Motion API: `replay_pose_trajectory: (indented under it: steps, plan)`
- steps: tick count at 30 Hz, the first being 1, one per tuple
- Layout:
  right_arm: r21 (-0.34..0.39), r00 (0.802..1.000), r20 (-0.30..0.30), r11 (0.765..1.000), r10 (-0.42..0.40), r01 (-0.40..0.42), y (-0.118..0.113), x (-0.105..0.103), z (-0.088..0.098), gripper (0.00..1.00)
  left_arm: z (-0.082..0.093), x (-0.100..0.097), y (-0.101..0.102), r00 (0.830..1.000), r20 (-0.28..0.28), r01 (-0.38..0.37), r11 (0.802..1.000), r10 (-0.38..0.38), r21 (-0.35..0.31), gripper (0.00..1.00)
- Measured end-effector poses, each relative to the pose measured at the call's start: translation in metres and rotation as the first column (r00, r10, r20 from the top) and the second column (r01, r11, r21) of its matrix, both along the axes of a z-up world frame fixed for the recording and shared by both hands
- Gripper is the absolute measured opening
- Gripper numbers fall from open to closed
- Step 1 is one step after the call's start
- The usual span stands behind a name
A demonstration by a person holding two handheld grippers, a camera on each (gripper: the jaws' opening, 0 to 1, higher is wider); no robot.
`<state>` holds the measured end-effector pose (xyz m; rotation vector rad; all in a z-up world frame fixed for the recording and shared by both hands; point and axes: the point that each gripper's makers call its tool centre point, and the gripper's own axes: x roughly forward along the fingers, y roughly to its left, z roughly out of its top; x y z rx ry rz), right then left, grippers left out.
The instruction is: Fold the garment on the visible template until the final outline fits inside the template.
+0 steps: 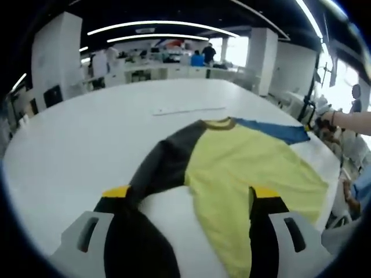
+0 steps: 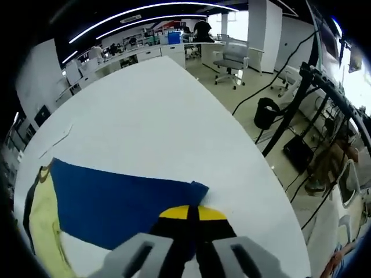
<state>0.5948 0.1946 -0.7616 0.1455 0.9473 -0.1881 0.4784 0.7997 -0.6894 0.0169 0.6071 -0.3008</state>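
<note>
**Garment spread flat on table, one sleeve cuff pinched**

Long-sleeved knit top (image 1: 232,162) with yellow body, dark grey sleeve and blue sleeve, lying flat and open on broad white tabletop (image 1: 87,145), collar pointing away in the left gripper view. Blue sleeve (image 2: 116,208) stretched sideways toward table edge in the right gripper view. No outline of a template clearly readable on the surface; only a thin pale strip (image 1: 188,110) beyond the collar.

Soft, light, limp fabric by the look of it; likely to sag, drag and wrinkle rather than hold shape. Best taken at cuffs, hem corners or shoulder seams, pinching one layer and lifting low.

Right gripper (image 2: 188,217) pressed together at the tip of the blue sleeve, apparently nipping the cuff. Left gripper (image 1: 191,202) spread wide, jaws hovering over lower hem and grey sleeve, holding nothing.

Beyond: office desks, chairs, cables.
</note>
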Motion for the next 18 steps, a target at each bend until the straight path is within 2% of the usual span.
replay_pose_trajectory:
  steps: [2, 7, 8, 11, 13, 15, 16, 18]
  plan:
    - [-0.029, 1.000, -0.002, 1.000, 0.009, -0.009, -0.001, -0.001, 0.001, 0.00, -0.001, 0.000, 0.003, 1.000, -0.002, -0.003, 1.000, 0.003, -0.002, 0.78]
    - [-0.047, 1.000, -0.021, 0.999, 0.007, -0.008, -0.011, 0.004, 0.000, 0.00, -0.001, 0.001, 0.008, 1.000, 0.000, -0.004, 1.000, 0.004, -0.003, 0.78]
    - [-0.044, 1.000, -0.019, 0.999, 0.005, -0.006, -0.013, 0.004, 0.000, 0.03, 0.000, 0.001, 0.008, 1.000, 0.001, -0.005, 1.000, 0.005, -0.003, 0.78]
    - [-0.001, 1.000, -0.022, 1.000, -0.008, 0.008, -0.010, 0.002, 0.000, 0.16, 0.003, 0.000, 0.005, 1.000, 0.007, -0.003, 1.000, 0.003, -0.007, 0.79]
    - [0.008, 0.999, -0.032, 1.000, -0.007, 0.008, -0.006, -0.001, 0.000, 0.20, 0.004, 0.000, 0.005, 1.000, 0.008, -0.001, 1.000, 0.001, -0.011, 0.79]
    - [0.036, 0.998, -0.054, 0.999, -0.015, 0.017, 0.000, -0.009, -0.001, 0.21, 0.005, 0.000, 0.004, 1.000, 0.007, -0.001, 1.000, 0.001, -0.016, 0.80]
    - [0.075, 0.997, -0.073, 0.997, -0.023, 0.029, 0.008, -0.016, -0.003, 0.21, 0.007, -0.001, 0.001, 1.000, 0.009, 0.003, 1.000, -0.002, -0.019, 0.80]
    - [0.092, 0.994, -0.106, 0.995, -0.035, 0.044, 0.010, -0.022, -0.007, 0.21, 0.011, -0.003, -0.002, 1.000, 0.014, 0.006, 1.000, -0.006, -0.024, 0.81]
